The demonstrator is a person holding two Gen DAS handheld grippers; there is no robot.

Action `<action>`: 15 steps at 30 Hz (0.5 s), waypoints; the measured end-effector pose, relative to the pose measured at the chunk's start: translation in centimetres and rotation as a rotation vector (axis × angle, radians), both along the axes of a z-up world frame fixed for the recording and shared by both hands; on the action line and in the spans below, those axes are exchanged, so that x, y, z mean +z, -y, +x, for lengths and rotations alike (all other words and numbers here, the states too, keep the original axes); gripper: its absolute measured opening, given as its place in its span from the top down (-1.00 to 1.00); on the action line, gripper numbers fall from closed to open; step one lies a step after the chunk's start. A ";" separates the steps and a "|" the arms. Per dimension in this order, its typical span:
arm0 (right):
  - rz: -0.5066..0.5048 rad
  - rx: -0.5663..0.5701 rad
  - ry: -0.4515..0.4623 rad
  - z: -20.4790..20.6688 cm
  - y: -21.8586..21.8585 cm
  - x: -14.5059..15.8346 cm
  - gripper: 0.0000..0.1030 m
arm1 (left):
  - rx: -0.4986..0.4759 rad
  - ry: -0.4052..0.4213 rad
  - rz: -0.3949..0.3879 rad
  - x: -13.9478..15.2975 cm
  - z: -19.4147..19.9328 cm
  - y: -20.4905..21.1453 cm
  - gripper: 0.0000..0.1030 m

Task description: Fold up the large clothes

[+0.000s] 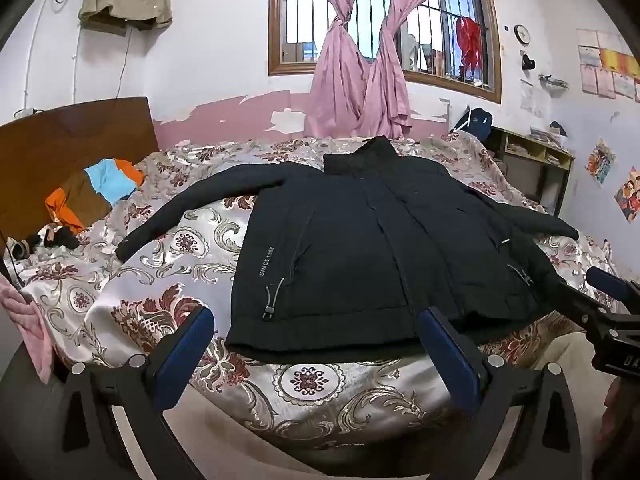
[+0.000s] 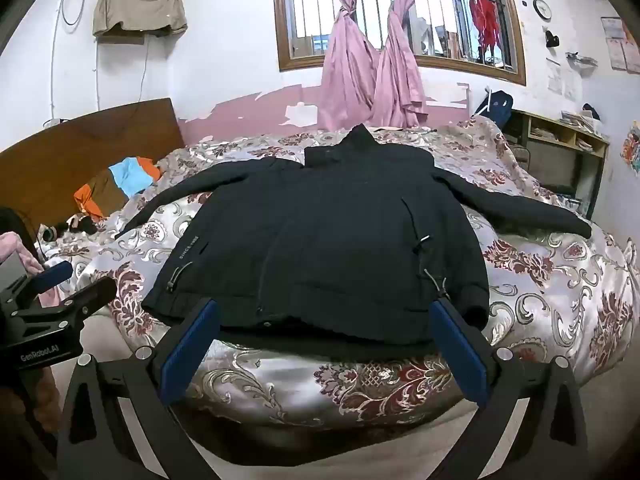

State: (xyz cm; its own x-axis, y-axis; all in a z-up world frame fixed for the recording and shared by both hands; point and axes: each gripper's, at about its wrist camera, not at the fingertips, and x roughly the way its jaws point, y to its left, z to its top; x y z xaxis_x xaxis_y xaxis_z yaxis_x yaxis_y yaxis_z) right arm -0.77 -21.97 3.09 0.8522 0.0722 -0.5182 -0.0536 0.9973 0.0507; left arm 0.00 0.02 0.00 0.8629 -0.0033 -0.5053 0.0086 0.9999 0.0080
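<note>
Black jacket lies flat ahead of both claws, sleeves spread for folding. Left gripper and right gripper gape wide, empty, near hem.

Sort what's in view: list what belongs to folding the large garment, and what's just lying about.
For the job: black jacket, spread flat on the bed; left gripper and right gripper, both open.

Lying about: orange, brown and blue clothes; pink curtains; backpack.

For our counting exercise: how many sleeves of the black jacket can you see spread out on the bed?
2. One sleeve stretches left toward the headboard; the other sleeve stretches right toward the shelf. Neither is folded in yet.
</note>
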 end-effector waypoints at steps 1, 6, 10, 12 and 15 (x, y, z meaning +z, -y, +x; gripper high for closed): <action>-0.005 0.000 -0.005 0.0 0.0 0.0 -0.98 | 0.000 0.002 0.000 0.0 0.0 0.0 -1.00; -0.002 0.001 -0.011 0.0 0.0 0.0 -0.98 | 0.000 0.003 0.002 -0.1 0.1 0.0 -1.00; 0.001 0.000 -0.010 0.0 0.0 0.0 -0.98 | 0.006 0.002 -0.002 -0.1 0.4 -0.2 -1.00; 0.000 0.001 -0.009 -0.1 -0.1 0.0 -0.98 | -0.001 0.007 0.008 -0.1 0.1 0.1 -1.00; 0.000 0.001 -0.009 -0.1 -0.1 0.0 -0.98 | -0.004 0.011 0.006 -0.1 0.0 0.1 -1.00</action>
